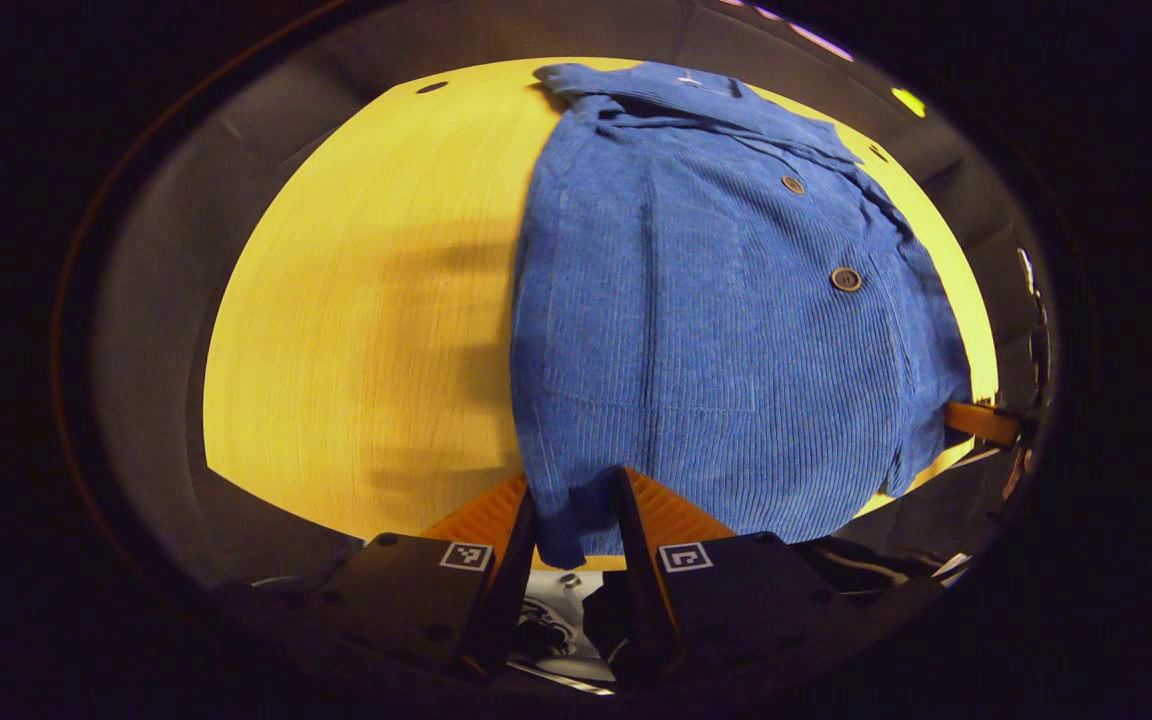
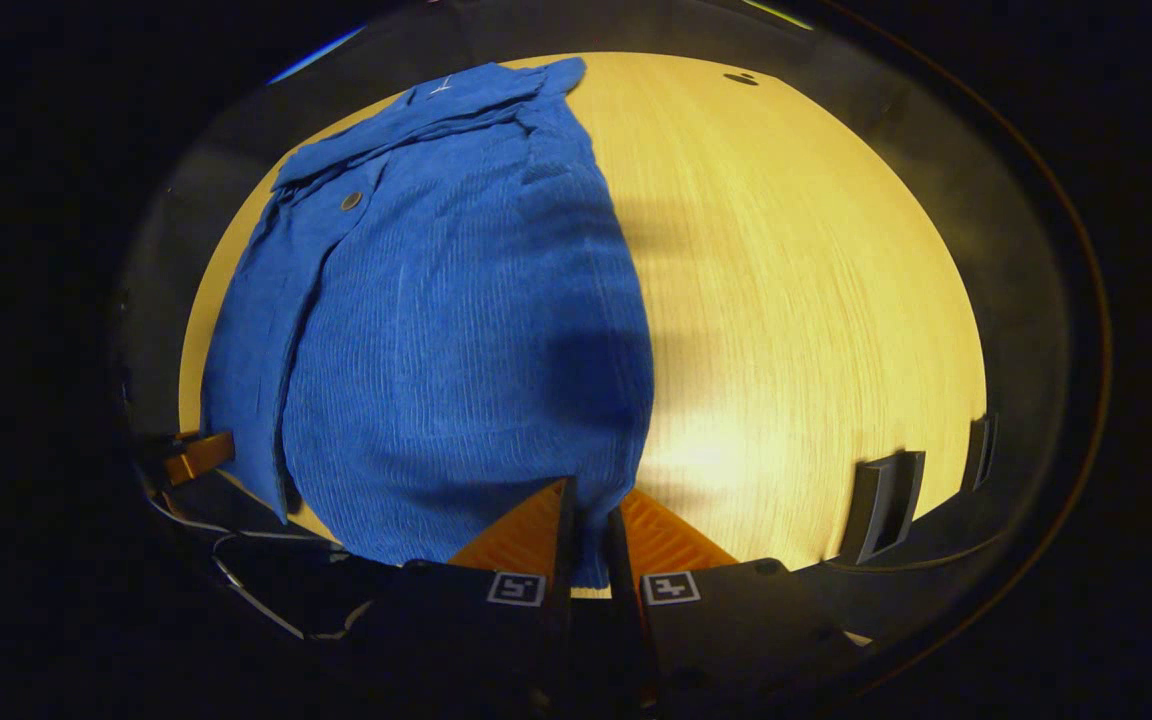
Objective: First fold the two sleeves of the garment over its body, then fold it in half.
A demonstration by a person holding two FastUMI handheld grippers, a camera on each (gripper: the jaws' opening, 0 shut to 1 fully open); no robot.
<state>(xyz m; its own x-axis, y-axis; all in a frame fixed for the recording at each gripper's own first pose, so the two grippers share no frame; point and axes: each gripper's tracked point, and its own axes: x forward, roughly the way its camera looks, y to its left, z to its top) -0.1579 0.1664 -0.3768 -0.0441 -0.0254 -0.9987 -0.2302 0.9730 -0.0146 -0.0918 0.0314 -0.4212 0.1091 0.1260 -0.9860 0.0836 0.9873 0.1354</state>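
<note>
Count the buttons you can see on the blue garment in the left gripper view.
2. One button sits near the collar; another button lies lower on the same placket of the blue garment. More may be hidden under folds.

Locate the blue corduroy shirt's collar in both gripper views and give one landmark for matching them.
Left gripper view: the collar lies at the top centre, at the far end of the shirt, by the far edge of the wooden table.
Right gripper view: the collar lies at the top, left of centre, again at the shirt's far end.
Shared landmark: the small white tag inside the collar.
</note>
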